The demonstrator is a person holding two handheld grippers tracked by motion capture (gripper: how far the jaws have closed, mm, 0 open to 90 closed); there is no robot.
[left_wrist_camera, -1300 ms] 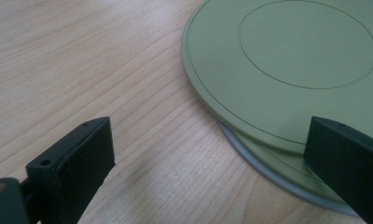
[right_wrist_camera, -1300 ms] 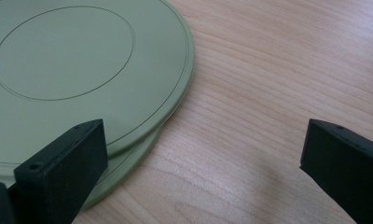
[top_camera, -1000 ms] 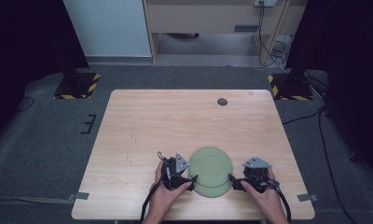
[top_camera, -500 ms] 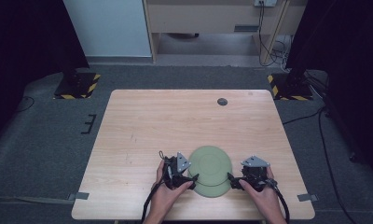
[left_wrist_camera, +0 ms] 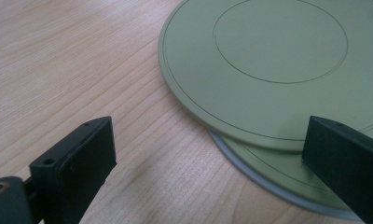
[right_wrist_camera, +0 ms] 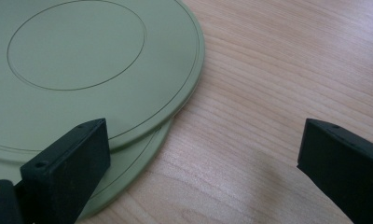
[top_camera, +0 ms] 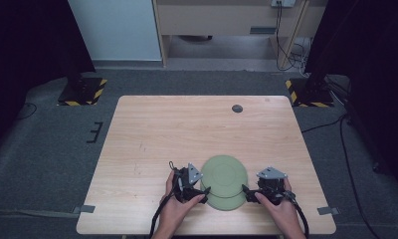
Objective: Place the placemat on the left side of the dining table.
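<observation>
Nothing gripped yet: left gripper [top_camera: 205, 193] and right gripper [top_camera: 247, 191] flank 2 stacked, offset round green plates [top_camera: 226, 180], jaws wide open and empty, all handling left.

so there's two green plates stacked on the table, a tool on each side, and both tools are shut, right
Not quite: both tools are open. The left tool and right tool each show jaws spread wide in their own gripper views. Two green plates are stacked between them on the table.

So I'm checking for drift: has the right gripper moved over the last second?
Barely: the right gripper has edged slightly left toward the green plates, judged against the table's right edge.
</observation>
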